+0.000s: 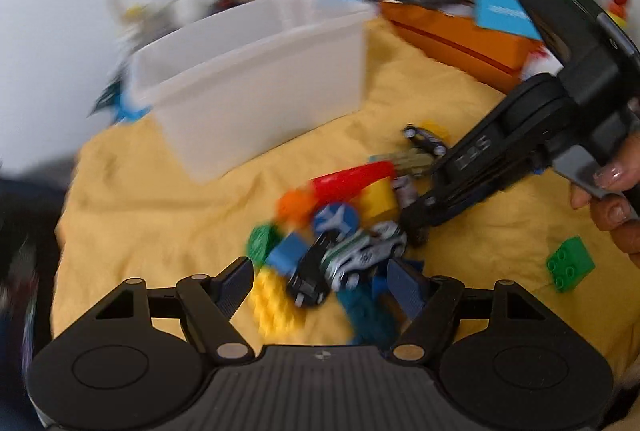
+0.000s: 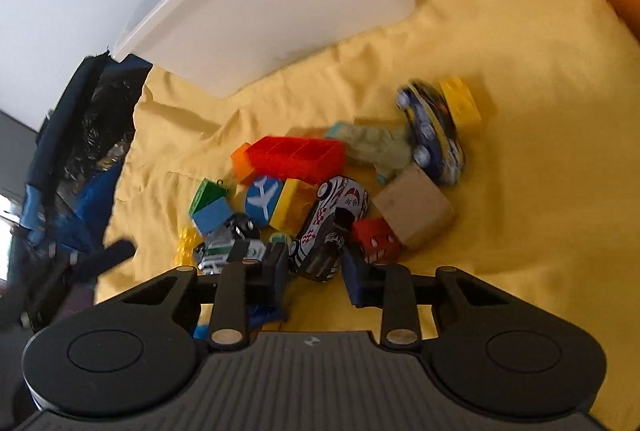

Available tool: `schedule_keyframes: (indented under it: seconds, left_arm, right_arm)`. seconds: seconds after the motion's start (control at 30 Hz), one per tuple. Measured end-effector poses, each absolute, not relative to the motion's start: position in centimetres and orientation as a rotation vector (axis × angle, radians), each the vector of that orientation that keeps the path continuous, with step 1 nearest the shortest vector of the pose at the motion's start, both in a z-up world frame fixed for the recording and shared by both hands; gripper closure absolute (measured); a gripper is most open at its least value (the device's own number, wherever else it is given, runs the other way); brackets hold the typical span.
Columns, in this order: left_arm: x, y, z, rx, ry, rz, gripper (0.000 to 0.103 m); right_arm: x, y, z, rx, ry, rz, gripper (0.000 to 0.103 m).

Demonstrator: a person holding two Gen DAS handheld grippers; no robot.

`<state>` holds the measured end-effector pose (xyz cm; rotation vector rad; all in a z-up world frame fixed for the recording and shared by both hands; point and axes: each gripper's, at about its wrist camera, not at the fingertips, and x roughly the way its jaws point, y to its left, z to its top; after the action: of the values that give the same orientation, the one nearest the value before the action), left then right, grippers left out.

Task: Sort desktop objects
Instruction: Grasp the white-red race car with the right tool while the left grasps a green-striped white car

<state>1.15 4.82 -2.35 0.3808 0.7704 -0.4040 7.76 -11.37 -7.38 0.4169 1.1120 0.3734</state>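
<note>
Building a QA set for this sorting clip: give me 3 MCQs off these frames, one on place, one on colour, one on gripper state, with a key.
1. Where does the lone green brick lie?
A. inside the white bin
B. on the yellow cloth, apart from the toy pile
C. on the orange box

2. What colour is the round tile with the white plane?
A. blue
B. red
C. green

3. How is the right gripper set?
A. shut on a brick
B. shut on nothing
C. open, fingers either side of the white checkered car

Key:
1 B: in the left wrist view it sits alone on the yellow cloth, off to the side of the pile.
2 A: the tile's face is blue in both views.
3 C: a gap shows between its fingers, with the white checkered car in that gap, not clamped.
</note>
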Motion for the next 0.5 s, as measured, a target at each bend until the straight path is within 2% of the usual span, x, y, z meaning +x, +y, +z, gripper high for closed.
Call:
schedule_keyframes:
  seconds: [0.07, 0.13, 0.2, 0.27, 0.33, 0.5]
  left_arm:
    - [2.7, 4.5, -2.8, 0.413, 0.796, -0.500, 0.038]
    - [4.3, 4.0, -3.3, 0.464, 0.813, -0.557, 0.039]
    - [5.4, 4.0, -3.7, 0.474, 0.825, -0.609, 0.048]
    - [6.6, 4.3, -4.1, 0.422, 0.883, -0.678, 0.059]
    - [7.4, 4.3, -4.8, 0.374, 0.975, -0.742, 0.065]
    - [6.8, 4.7, -4.9, 0.278, 0.971, -0.711, 0.067]
  right_arm:
    - [7.9, -11.0, -7.3, 0.389, 1.094, 0.368, 0.070]
    - [8.2, -11.0, -7.5, 0.400, 1.102, 0.371, 0.069]
    - [8.5, -11.2, -7.8, 0.415, 1.114, 0.373, 0.069]
    - [8.8, -11.1, -7.8, 0.433, 1.113, 0.352, 0.069]
    - [9.3, -10.6, -7.8, 0.423, 1.110, 0.332, 0.068]
    - [9.5, -9.2, -7.2, 0.262, 1.084, 0.363, 0.069]
